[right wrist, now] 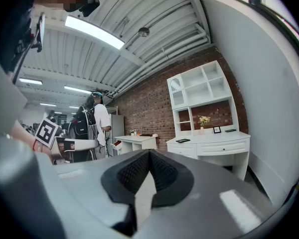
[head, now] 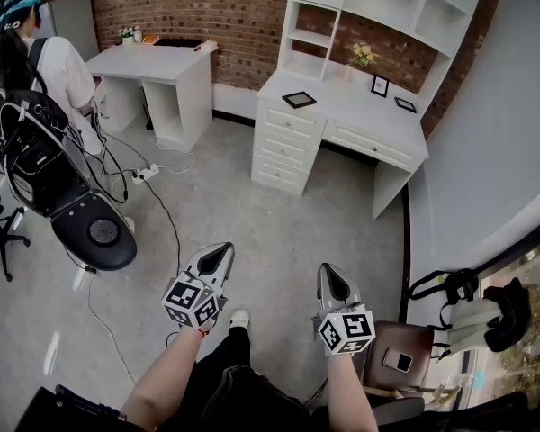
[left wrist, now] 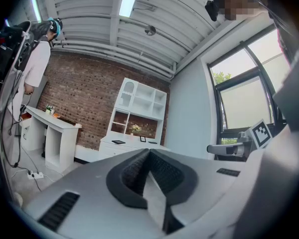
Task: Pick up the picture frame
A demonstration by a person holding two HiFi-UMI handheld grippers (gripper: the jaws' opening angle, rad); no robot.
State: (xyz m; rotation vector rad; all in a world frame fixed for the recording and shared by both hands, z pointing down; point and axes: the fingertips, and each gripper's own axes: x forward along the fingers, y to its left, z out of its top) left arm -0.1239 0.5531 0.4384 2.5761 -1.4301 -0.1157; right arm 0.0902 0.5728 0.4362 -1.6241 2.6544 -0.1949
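Left gripper (head: 223,248): we hold it level out in front of us, over the grey floor (head: 279,232); in its own view the dark ribbed pads meet at the tip with nothing between them, so it is clenched and empty.
Right gripper (head: 328,270): level as well, just beside the left one and pointing the same way; its jaws are pressed together on nothing.
Picture frame (head: 299,100): black, lying flat on the left part of the white desk's top, above the drawers, well apart from both grippers (a wide stretch of floor lies between us and it).
White desk (head: 360,120): it stands against the brick wall (head: 225,16) with an open shelf unit (head: 378,7) rising from its back edge; a stack of drawers sits under its left end.
Other frames: a small upright frame (head: 379,85) stands near the back of the desk top, and a third frame (head: 405,104) lies flat towards the right end.
Flowers (head: 363,56): pale blooms at the back of the desk, left of the small upright frame.
Second desk (head: 157,64): white, along the same wall, to the left.
Person (head: 58,70): at the far left in a white top with a black backpack, back turned to us, beside a black chair (head: 94,232).
Cables: a white power strip (head: 145,174) lies on the floor near the second desk.
Brown stool (head: 414,338): just right of our right arm, with a phone (head: 398,360) lying on it.
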